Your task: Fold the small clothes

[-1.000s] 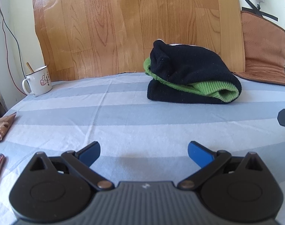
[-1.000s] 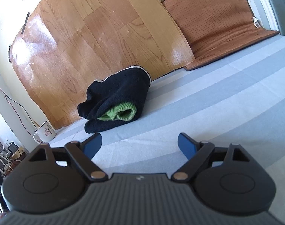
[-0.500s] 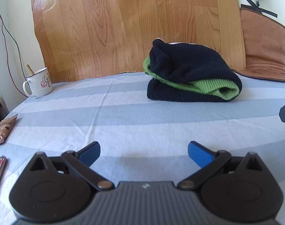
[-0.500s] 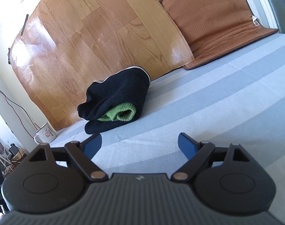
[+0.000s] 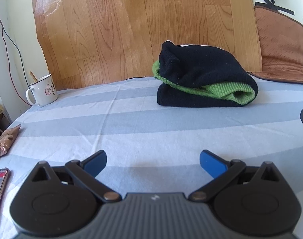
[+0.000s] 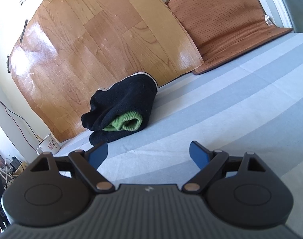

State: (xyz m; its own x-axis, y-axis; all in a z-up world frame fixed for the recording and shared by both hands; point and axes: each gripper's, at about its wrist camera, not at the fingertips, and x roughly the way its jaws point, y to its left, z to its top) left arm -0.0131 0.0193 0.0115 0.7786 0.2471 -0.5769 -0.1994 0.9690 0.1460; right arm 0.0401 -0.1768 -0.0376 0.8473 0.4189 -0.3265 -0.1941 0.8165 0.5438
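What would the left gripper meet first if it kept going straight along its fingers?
Probably the striped sheet, since the left gripper looks tilted slightly down with its jaws open. Beyond that bare stretch lies the folded black-and-green garment, a little right of centre. Depth is hard to judge.

Both wrist views look low across the bed, sharing the folded garment [image 5: 203,79] [image 6: 121,111].

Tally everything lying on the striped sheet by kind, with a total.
Folded black-and-green garment: 1
White mug with a stick in it: 1
Snack packet: 1
Brown mat, its lower edge on the sheet: 1
Red-edged flat item, cut off at the frame edge: 1
Total: 5
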